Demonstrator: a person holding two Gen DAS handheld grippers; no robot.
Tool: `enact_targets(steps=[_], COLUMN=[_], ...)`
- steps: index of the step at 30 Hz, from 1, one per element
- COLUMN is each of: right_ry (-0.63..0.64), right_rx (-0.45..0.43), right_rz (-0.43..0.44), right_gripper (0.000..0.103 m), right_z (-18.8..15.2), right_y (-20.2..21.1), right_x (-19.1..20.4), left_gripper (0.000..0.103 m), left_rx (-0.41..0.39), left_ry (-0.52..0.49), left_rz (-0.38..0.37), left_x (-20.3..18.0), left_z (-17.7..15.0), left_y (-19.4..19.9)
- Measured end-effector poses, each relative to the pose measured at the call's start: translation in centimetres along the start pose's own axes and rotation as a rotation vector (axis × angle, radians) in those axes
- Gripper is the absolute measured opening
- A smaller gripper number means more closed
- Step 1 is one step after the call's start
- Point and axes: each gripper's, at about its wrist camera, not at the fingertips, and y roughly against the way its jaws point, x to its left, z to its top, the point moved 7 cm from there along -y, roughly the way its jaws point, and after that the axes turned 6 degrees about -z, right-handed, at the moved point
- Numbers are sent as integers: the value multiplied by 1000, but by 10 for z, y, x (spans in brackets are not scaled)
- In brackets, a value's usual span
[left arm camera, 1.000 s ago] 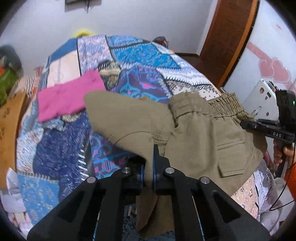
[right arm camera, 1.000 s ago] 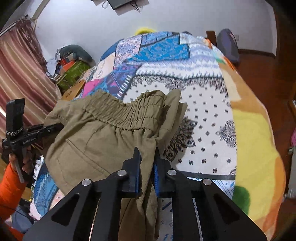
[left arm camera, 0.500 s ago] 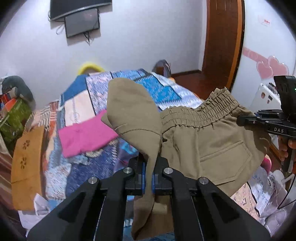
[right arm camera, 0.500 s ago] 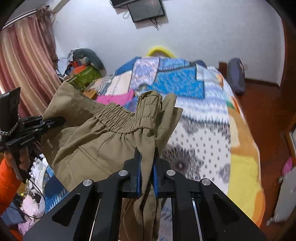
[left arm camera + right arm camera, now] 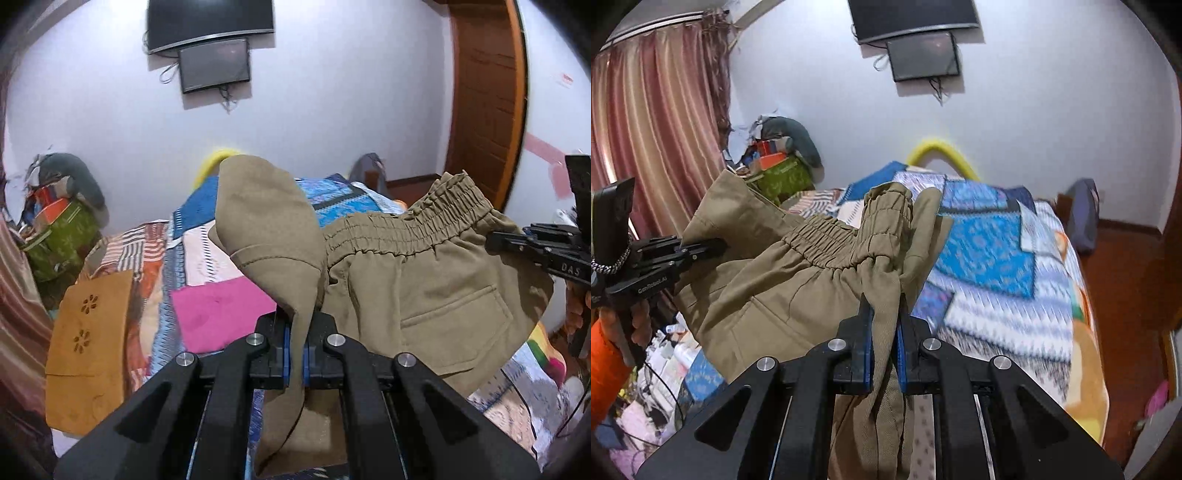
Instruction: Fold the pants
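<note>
Olive-khaki pants point(image 5: 424, 291) with a gathered elastic waistband hang in the air above the bed, stretched between both grippers. My left gripper point(image 5: 294, 343) is shut on a hemmed leg fold that arches up over its jaws. My right gripper point(image 5: 884, 332) is shut on the bunched waistband end of the pants point(image 5: 798, 288). Each gripper shows in the other's view: the right gripper point(image 5: 495, 240) at the far right, the left gripper point(image 5: 718, 245) at the left. The lower part of the pants hangs down out of sight behind the jaws.
Below lies a bed with a patchwork cover point(image 5: 990, 251). A folded pink garment point(image 5: 218, 310) and an orange-brown cloth point(image 5: 88, 343) rest on it. A pile of bags point(image 5: 62, 225) sits at the far left, a wooden door point(image 5: 484, 96) at the right, a curtain point(image 5: 653, 122) beside the bed.
Both grippers have risen and tilted up, lifting the pants off the bed into the air. The wall and screen have come into view. Both grips stay as they were.
</note>
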Motion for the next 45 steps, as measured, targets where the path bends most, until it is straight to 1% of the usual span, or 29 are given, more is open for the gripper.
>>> enact_targets(steps=[7,12,16,19,24,27,29,32,33,35,37,40,43,44,45], right_ry=[49,69,81,92,141,147,146,168,165,142,121,117,95,81,69], right_rx=[-4,6,18,37,108,173,239,321,339,376,400,412,419,420,420], right_rz=[18,22,17,6,-34,-41,-48,-75,-78,-66,-55,-59,-63,-63,-60], right_gripper=[9,9,9,9,9,9,9,9,9,10,12,16,27,30,31], right_z=[27,40,49,52,39,25,10,-9,-14,-20,-21,-23,-24,-25,-25], right_y=[-54,-97,-138,-170,-222,-249,-266,-284,-287,-290,-291,-288,-287,-283,-279], right_x=[26,42,42,41,40,37,35,30,28,24,19,16,8,6,5], left_gripper=[4,4,4,4,4,4,5,9,11,20,24,24,26,26,26], left_rx=[-7,-2,20,47,133,238,320,429,441,454,460,472,477,485,489], left_ry=[56,77,101,119,144,172,207,256,271,295,291,291,306,300,290], left_rz=[68,111,128,138,152,153,146,149,142,134,161,194,206,225,232], left_x=[64,101,137,156,183,200,210,222,225,232,235,242,248,249,249], left_z=[15,15,10,3,-21,-52,-75,-106,-110,-121,-125,-132,-136,-139,-140], left_y=[-34,-63,-101,-130,-185,-224,-245,-267,-269,-271,-268,-257,-246,-241,-237])
